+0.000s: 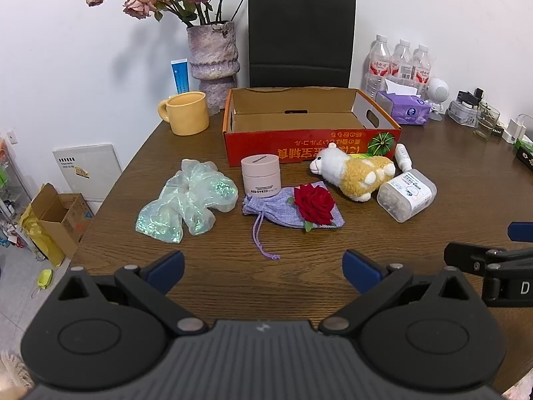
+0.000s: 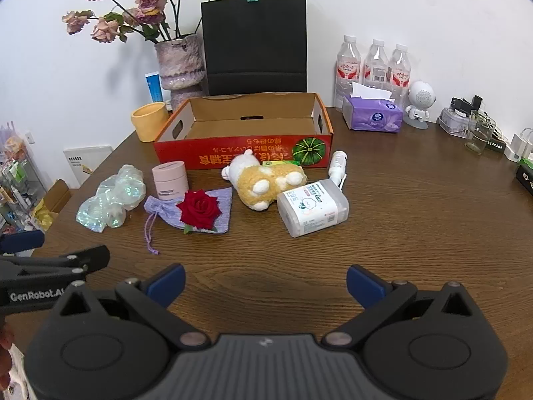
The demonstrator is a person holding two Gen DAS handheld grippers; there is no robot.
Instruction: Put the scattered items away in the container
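Note:
An open red cardboard box (image 1: 309,146) (image 2: 240,153) stands at the table's middle back, with nothing visible inside. In front of it lie an iridescent cloth (image 1: 190,200) (image 2: 111,201), a pink jar (image 1: 261,175) (image 2: 170,180), a purple pouch (image 1: 283,211) (image 2: 220,200) with a red rose (image 1: 313,203) (image 2: 199,213) on it, a plush sheep (image 1: 353,171) (image 2: 263,178), a clear plastic swab box (image 1: 406,195) (image 2: 313,206) and a small white bottle (image 1: 403,156) (image 2: 338,165). My left gripper (image 1: 263,271) and right gripper (image 2: 265,285) are open and empty, near the front edge, short of the items.
At the back stand a yellow mug (image 1: 186,113), a vase of dried roses (image 1: 213,60), a black paper bag (image 1: 301,36), water bottles (image 1: 399,63), a tissue pack (image 1: 404,106) and a glass (image 1: 486,121). A cardboard box (image 1: 60,216) sits on the floor to the left.

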